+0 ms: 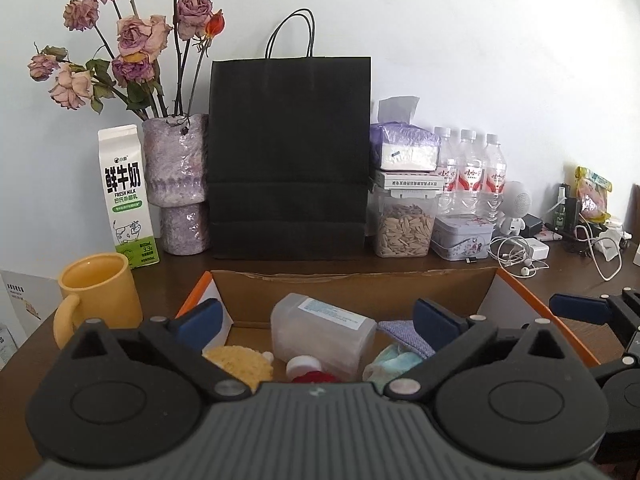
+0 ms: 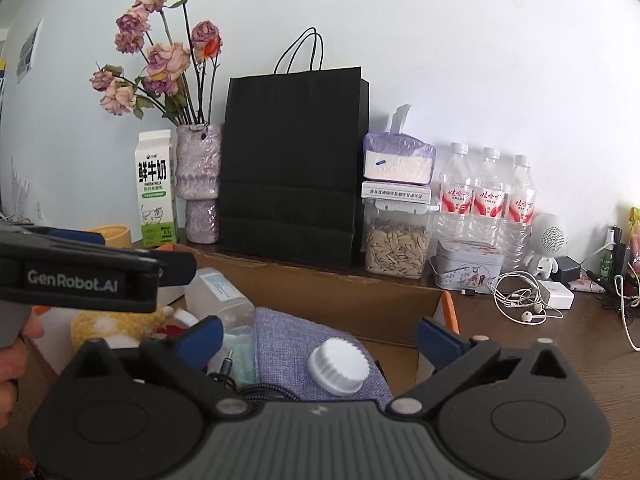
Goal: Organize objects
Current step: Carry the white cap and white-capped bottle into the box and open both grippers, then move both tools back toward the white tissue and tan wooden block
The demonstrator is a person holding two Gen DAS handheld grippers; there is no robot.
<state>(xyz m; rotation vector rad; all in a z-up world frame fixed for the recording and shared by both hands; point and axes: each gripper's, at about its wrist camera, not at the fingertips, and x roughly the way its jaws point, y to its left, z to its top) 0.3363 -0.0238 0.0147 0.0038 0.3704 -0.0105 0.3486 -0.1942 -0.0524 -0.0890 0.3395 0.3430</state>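
Left gripper (image 1: 320, 320): spread, empty, over cardboard box (image 1: 352, 280) | Right gripper (image 2: 320, 336): spread, empty | Box held: clear bottle (image 1: 324, 332), yellow sponge (image 1: 240, 362), purple pouch (image 2: 304, 336), white cap (image 2: 339, 366) on pouch | Beside box: yellow mug (image 1: 98, 292).

Box: open brown cardboard box (image 1: 352, 280), matt and raw inside, orange edge trim.
Bottle in the box: cloudy translucent plastic bottle (image 1: 324, 330), smooth, with a paper label.
Pouch in the box: lilac woven cloth pouch (image 2: 288, 340), coarse weave; on it a white ribbed plastic cap (image 2: 339, 365).
Behind the box: black paper carrier bag (image 1: 290, 156), matt, creased.
Left of the box: yellow ceramic mug (image 1: 98, 292), smooth, soft sheen.
Under the box: dark brown wooden tabletop (image 2: 540, 360), smooth grain.
Grippers: matt black plastic, blue pads (image 1: 200, 318).
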